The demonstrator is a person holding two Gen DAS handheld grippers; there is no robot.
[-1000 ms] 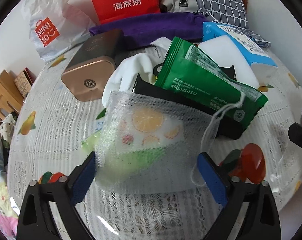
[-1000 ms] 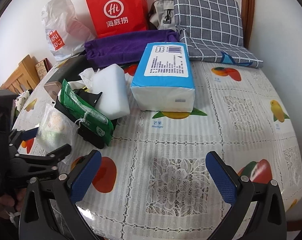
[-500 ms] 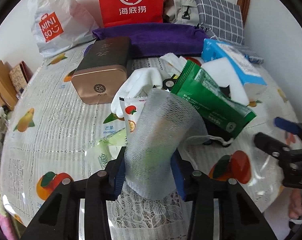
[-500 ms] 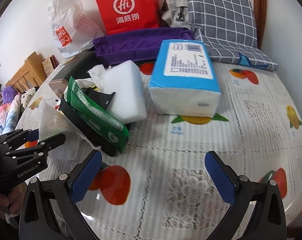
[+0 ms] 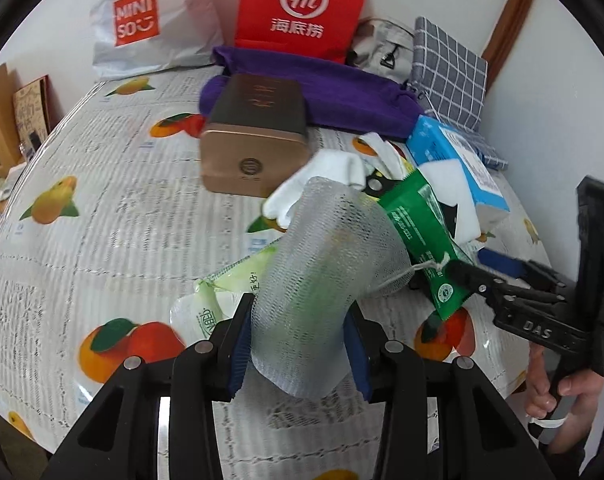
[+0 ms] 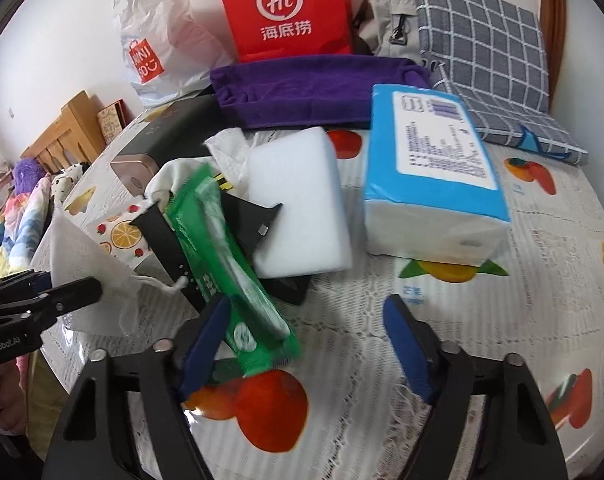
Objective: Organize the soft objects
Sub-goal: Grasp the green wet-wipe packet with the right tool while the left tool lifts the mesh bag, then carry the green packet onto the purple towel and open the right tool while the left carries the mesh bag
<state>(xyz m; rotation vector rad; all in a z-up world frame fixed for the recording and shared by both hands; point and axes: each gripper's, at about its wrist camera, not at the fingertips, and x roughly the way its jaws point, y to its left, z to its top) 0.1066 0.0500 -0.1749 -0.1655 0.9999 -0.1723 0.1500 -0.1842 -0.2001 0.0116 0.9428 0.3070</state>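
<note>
Left wrist view: left gripper (image 5: 298, 350) clamps the mesh pouch (image 5: 325, 280) just above the table's (image 5: 102, 220) near edge.
Right gripper (image 6: 305, 344), jaws closing, straddles the green packet's (image 6: 230, 256) end; pads not yet pressing.

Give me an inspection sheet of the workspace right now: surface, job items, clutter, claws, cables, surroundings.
Surface: table under a lace-and-fruit-print cover.
Job's things: white mesh pouch with a fruit-print pack inside; green packet leaning on a black object; white sponge block; blue tissue pack; purple towel.
Clutter: gold tin, red paper bag, white Miniso bag, grey checked cushion.
Claws: left claw shut on the mesh pouch; right claw closing, its left pad beside the green packet, not yet pinching it.
Cables: nothing seen.
Surroundings: white wall, wooden furniture at left.
</note>
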